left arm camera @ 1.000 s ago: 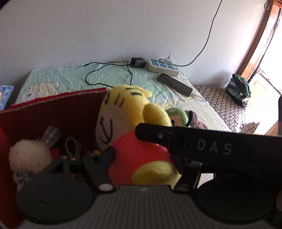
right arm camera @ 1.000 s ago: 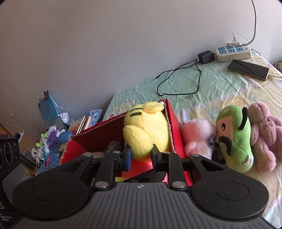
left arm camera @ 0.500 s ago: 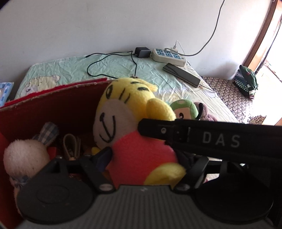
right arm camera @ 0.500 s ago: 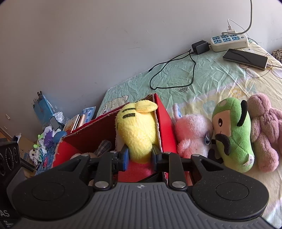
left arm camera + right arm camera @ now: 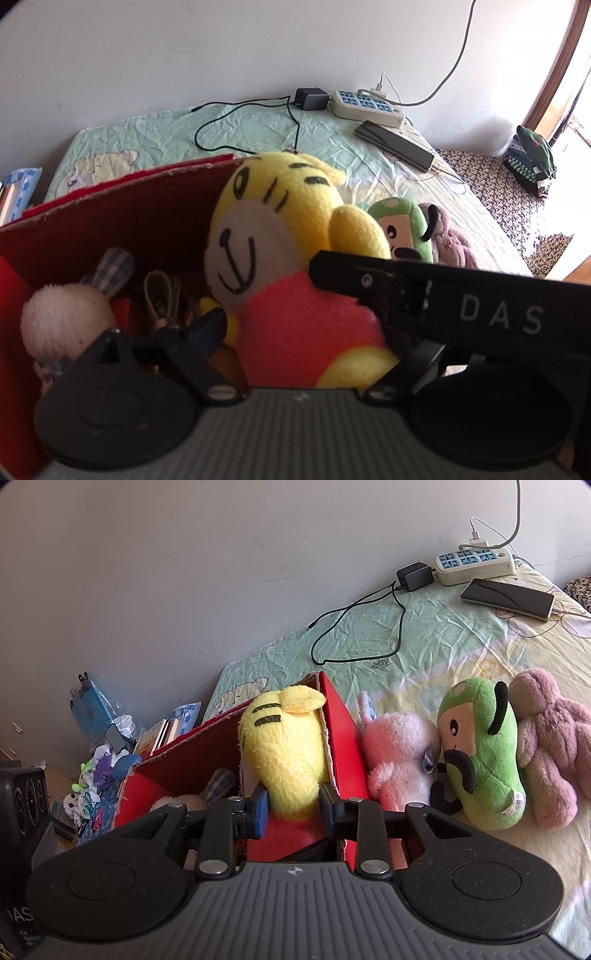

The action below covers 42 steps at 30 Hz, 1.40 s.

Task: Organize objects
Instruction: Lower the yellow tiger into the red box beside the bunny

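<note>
Red box (image 5: 343, 738), yellow plush (image 5: 284, 753) between both opening jaws

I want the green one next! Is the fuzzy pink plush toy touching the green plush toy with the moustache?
Touching. The right wrist view shows the fuzzy pink plush toy pressed against the green plush toy's face, no gap.

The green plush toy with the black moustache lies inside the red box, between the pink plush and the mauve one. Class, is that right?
Not quite. The green plush toy lies on the bed sheet, outside the red box; still between the pink plush and the mauve one. The right wrist view shows it.
</note>
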{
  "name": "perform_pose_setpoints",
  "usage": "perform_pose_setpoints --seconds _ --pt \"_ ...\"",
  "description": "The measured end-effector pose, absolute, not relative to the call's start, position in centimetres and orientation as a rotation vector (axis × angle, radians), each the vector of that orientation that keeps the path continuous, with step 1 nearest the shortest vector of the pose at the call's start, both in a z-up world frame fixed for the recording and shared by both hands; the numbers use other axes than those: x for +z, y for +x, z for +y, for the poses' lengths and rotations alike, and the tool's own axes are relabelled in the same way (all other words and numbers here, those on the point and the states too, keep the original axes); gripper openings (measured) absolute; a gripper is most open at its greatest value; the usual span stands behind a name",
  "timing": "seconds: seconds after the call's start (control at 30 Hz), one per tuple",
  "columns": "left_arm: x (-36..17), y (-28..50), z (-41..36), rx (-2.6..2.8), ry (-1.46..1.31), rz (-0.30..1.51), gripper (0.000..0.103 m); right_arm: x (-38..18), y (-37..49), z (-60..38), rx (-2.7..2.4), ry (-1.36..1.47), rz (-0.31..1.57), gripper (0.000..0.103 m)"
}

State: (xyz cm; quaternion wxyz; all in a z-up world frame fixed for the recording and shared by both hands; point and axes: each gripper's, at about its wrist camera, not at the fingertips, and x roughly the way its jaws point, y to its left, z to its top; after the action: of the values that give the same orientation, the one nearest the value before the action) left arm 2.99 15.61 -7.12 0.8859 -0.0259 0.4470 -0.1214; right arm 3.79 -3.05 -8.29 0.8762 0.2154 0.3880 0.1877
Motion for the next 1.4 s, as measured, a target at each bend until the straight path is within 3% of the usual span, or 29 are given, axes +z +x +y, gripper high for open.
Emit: perform_pose_setpoints --seconds 0.2,1.4 --pt "-6.4 2.2 15.5 -0.233 -0.033 0.91 0.095 -8.1 3.1 -3.3 0.382 0.457 0.81 0.032" --pt "-3.0 -2.9 16.6 -0.079 0.003 0.868 0.1 -6.5 -0.4 -3.3 0.353 0.423 0.764 0.033"
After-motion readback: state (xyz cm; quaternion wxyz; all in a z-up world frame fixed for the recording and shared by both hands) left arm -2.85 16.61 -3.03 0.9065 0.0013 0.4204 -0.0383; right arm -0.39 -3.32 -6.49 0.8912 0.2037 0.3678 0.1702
